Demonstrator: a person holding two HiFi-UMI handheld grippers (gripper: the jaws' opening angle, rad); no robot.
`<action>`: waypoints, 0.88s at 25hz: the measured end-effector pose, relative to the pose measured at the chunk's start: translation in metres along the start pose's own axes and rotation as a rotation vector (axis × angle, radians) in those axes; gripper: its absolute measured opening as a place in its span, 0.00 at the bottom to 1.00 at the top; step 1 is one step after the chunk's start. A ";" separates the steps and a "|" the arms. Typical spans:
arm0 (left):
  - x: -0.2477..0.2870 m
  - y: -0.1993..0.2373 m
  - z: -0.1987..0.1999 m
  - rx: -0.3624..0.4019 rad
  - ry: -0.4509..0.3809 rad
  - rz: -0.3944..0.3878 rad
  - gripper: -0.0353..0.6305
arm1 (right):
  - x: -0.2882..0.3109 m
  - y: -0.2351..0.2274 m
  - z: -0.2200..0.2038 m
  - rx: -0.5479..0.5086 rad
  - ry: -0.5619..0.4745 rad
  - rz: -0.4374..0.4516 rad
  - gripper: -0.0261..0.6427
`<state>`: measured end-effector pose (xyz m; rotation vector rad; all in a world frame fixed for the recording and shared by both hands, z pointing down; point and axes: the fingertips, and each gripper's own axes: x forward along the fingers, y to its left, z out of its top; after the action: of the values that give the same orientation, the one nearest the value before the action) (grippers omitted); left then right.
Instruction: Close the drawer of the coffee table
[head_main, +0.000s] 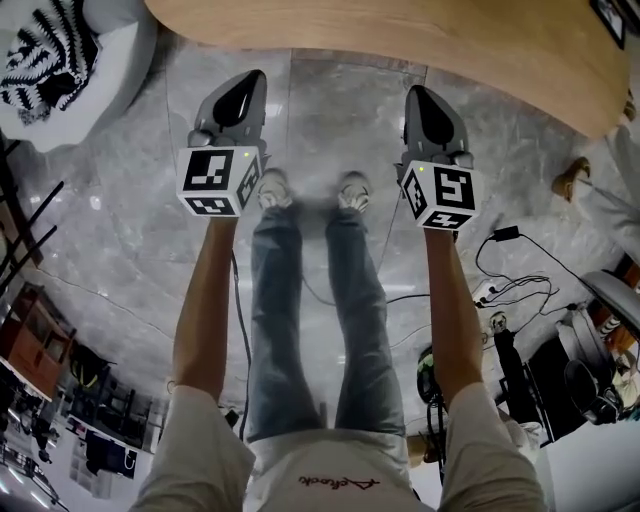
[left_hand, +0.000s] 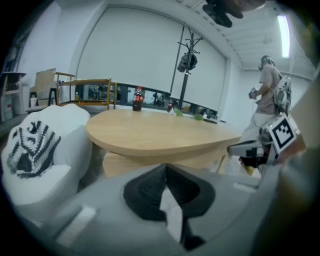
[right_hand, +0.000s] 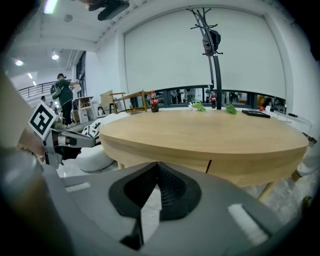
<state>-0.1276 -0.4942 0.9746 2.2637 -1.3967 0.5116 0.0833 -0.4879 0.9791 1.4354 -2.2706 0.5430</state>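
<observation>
The oval wooden coffee table (head_main: 400, 30) fills the top of the head view, its edge just beyond both gripper tips. In the right gripper view the table (right_hand: 200, 132) shows a dark vertical seam (right_hand: 210, 166) in its apron; the front there looks flush, and no drawer stands out. My left gripper (head_main: 250, 80) is shut with nothing between its jaws, and its black pads (left_hand: 150, 192) meet in front of the table (left_hand: 160, 132). My right gripper (head_main: 418, 95) is also shut and empty, with its tips (right_hand: 158, 165) short of the table's edge.
A white pouf with a black-and-white knitted cushion (head_main: 60, 60) stands left of the table. A cola bottle (left_hand: 137, 98) and small green items sit on the tabletop. Cables (head_main: 510, 280) lie on the marble floor at right. A coat stand (left_hand: 187, 65) and a person (left_hand: 270, 90) are behind.
</observation>
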 end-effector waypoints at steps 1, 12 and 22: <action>-0.007 -0.006 0.003 0.009 -0.001 -0.004 0.06 | -0.008 0.003 0.003 -0.001 -0.003 0.002 0.05; -0.101 -0.065 0.098 0.071 -0.036 -0.025 0.06 | -0.114 0.037 0.112 -0.039 -0.081 0.036 0.05; -0.192 -0.109 0.206 0.091 -0.089 -0.030 0.06 | -0.209 0.073 0.225 -0.029 -0.141 0.054 0.05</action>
<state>-0.0940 -0.4183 0.6844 2.4027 -1.4068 0.4785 0.0716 -0.4179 0.6718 1.4433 -2.4226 0.4363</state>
